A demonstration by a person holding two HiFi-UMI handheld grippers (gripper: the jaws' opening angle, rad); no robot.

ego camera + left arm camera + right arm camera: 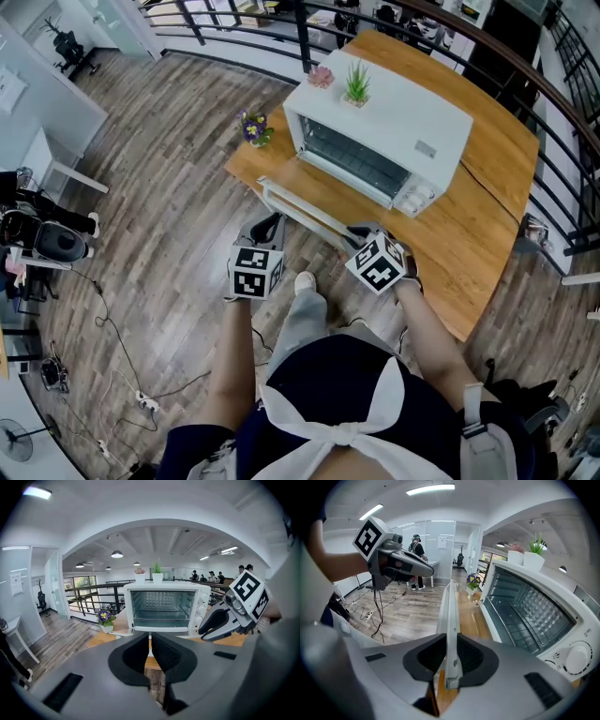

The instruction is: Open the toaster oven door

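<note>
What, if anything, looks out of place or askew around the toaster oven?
Two small potted plants stand on top of the toaster oven, an odd spot on a heating appliance. The door lies open, its handle in the right gripper. Nothing looks spilled or damaged.

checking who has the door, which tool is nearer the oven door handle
Right. The right tool grips the door handle; the left tool hovers in front of it, apart.
</note>
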